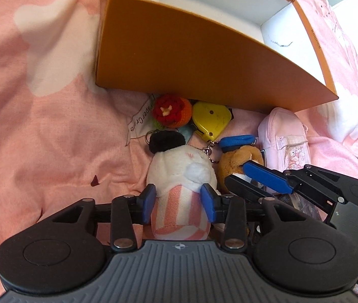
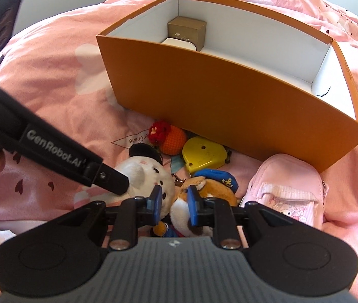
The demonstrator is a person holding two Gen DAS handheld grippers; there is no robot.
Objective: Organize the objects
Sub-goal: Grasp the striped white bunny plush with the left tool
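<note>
An orange box (image 1: 191, 58) (image 2: 229, 88) stands on a pink blanket. In front of it lie a white plush bear (image 1: 181, 169) (image 2: 141, 171) in pink striped trousers, a brown plush dog (image 1: 239, 159) (image 2: 191, 202) with a blue sailor cap, a crocheted orange-and-red ball (image 1: 172, 111) (image 2: 170, 136), a yellow tape measure (image 1: 210, 120) (image 2: 204, 154) and a pink pouch (image 1: 285, 139) (image 2: 287, 192). My left gripper (image 1: 179, 199) is shut on the bear's striped lower body. My right gripper (image 2: 172, 205) is shut on the dog's body; it also shows in the left wrist view (image 1: 242, 174).
Inside the box, at its far left corner, are a small brown box (image 2: 186, 31) and a white item (image 2: 179, 43). The pink blanket (image 1: 40, 101) is rumpled around the pile. A paper tag (image 2: 133, 140) lies beside the crocheted ball.
</note>
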